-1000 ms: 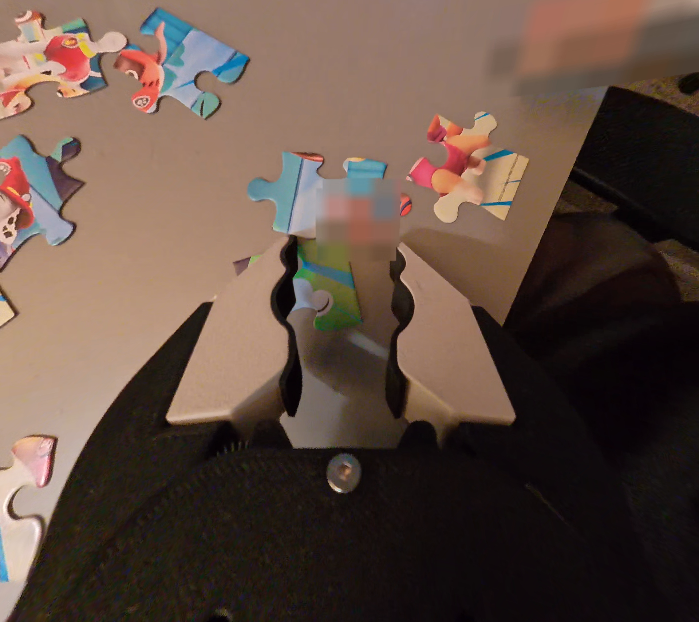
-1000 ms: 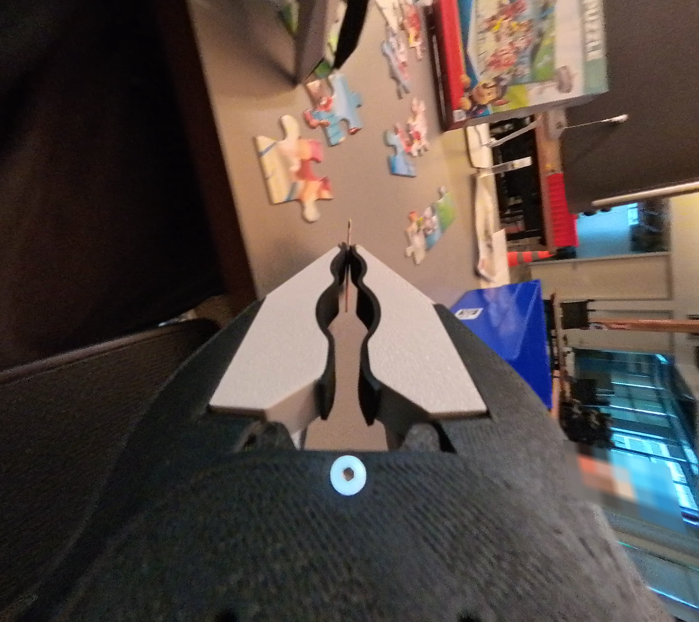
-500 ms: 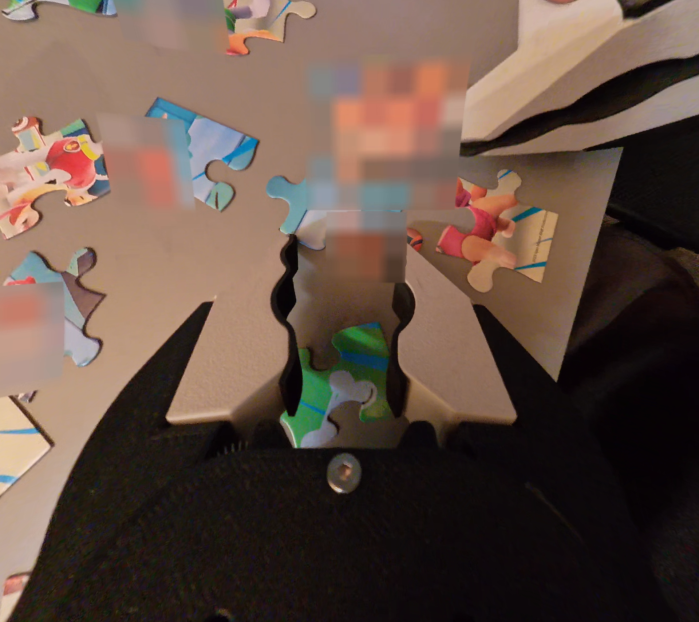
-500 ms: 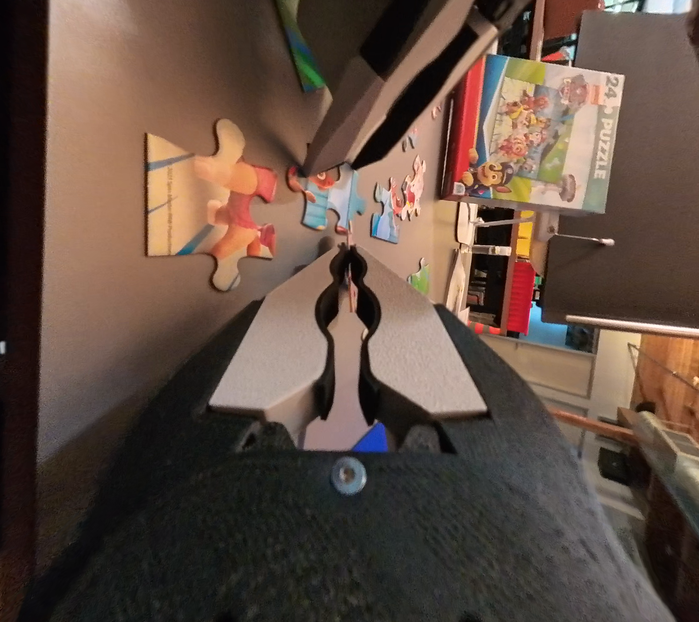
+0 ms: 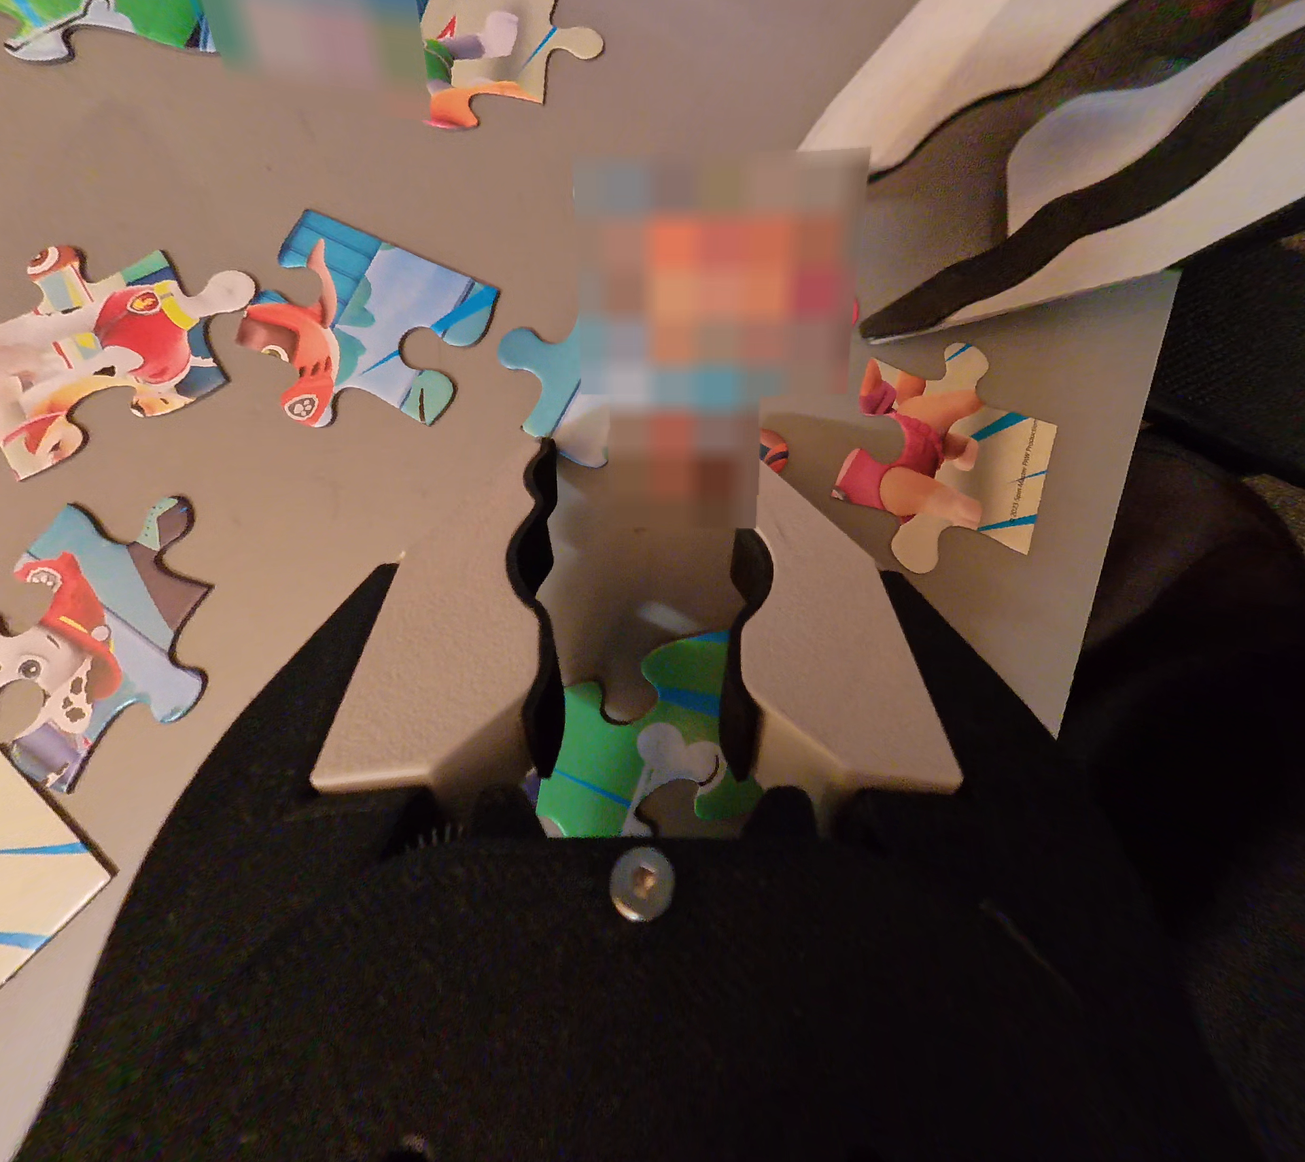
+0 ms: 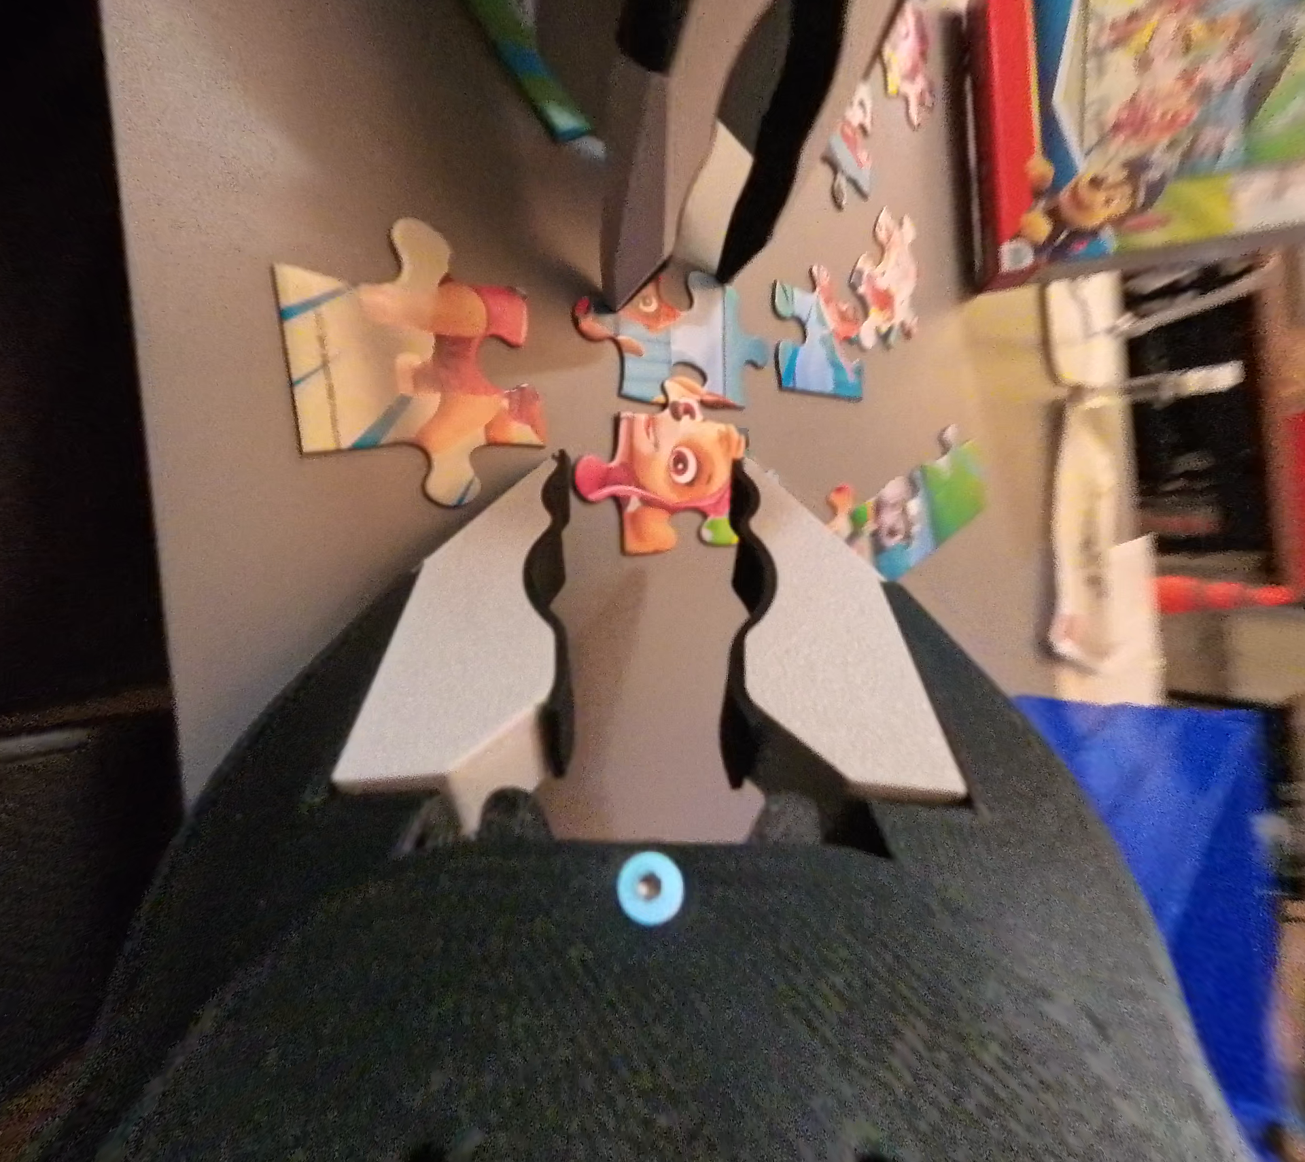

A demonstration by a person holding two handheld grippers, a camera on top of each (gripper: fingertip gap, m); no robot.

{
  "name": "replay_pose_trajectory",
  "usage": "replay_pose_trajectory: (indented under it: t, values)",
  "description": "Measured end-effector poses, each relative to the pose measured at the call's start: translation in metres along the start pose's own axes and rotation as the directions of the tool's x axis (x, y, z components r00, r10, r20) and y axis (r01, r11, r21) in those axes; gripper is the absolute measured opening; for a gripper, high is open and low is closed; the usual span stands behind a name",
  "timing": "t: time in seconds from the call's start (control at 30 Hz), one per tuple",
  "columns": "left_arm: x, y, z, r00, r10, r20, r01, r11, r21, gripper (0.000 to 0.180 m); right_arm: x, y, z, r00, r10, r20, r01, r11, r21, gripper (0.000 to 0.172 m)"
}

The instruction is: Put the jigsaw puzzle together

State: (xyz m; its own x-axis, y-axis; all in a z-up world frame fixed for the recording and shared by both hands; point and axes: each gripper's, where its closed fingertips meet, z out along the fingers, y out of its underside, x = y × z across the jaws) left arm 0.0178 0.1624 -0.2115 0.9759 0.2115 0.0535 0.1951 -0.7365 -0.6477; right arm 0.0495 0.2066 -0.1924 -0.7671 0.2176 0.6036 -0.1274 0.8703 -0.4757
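Between the left gripper fingers, near their base, a green puzzle piece lies on the grey table, partly cut off by the gripper body. Jaws apart, nothing gripped. A mosaic patch hides the pieces beyond the tips. The right wrist view shows them, though blurred: the right gripper is open, a puppy-face piece lying loose between its tips, its knob in a blue piece. Farther off, a puzzle box.
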Motion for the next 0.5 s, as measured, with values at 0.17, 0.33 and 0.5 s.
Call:
replay_pose_trajectory:
  t: [0.17, 0.33, 0.5]
  values:
    - [0.0, 0.0, 0.0, 1.0, -0.002, -0.002, 0.002, 1.0, 0.005, 0.047, 0.02, 0.009, -0.002, 0.899, 0.436, 0.05, -0.438, 0.896, 0.069, 0.042]
    - [0.0, -0.001, 0.001, 1.0, 0.007, -0.006, -0.007, 1.0, 0.007, 0.047, 0.021, 0.025, 0.016, 0.789, 0.611, 0.072, -0.611, 0.792, -0.022, 0.05]
    - [0.0, -0.001, 0.001, 1.0, 0.01, -0.007, -0.01, 1.0, 0.005, 0.047, 0.023, 0.018, 0.023, 0.781, 0.618, 0.092, -0.619, 0.785, -0.012, 0.046]
